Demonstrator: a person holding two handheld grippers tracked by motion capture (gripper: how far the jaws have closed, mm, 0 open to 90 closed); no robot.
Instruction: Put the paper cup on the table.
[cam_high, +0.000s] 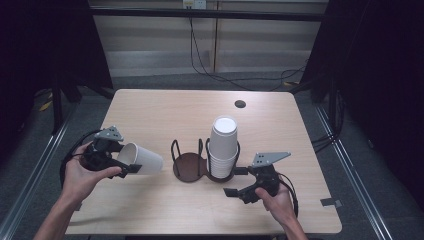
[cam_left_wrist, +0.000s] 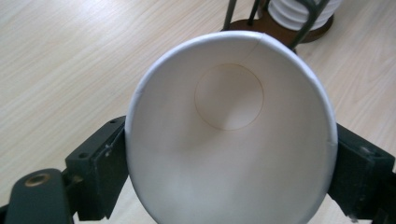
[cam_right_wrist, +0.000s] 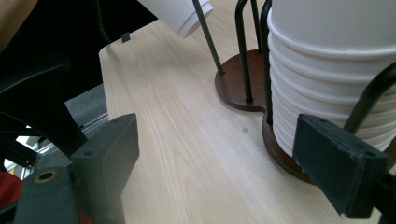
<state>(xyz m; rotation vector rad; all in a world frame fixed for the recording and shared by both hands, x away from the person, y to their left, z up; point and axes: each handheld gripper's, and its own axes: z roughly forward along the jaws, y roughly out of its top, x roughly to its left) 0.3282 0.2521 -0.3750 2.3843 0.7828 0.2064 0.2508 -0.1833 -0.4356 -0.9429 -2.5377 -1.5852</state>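
A: We see the left gripper (cam_high: 129, 167) clamped across a white paper cup (cam_high: 142, 159), its two black jaws pressing the rim from either side. The cup lies on its side in the air over the light wooden table (cam_high: 150, 112), mouth toward the hand, base pointing at the dark brown two-ring wire cup holder (cam_high: 189, 165).

B: From the left gripper view we look straight into that cup (cam_left_wrist: 231, 135), down to its round bottom. The holder (cam_left_wrist: 280, 23) sits just beyond the rim.

A: The holder's left ring stands empty. Its right ring carries a tall stack of white paper cups (cam_high: 223, 147), bottoms up.

B: And the right gripper (cam_high: 242, 181)?

A: We find its jaws spread apart with nothing between them, low over the table just beside the stack (cam_right_wrist: 336, 70). One jaw sits near the holder's base; we cannot tell whether it touches.
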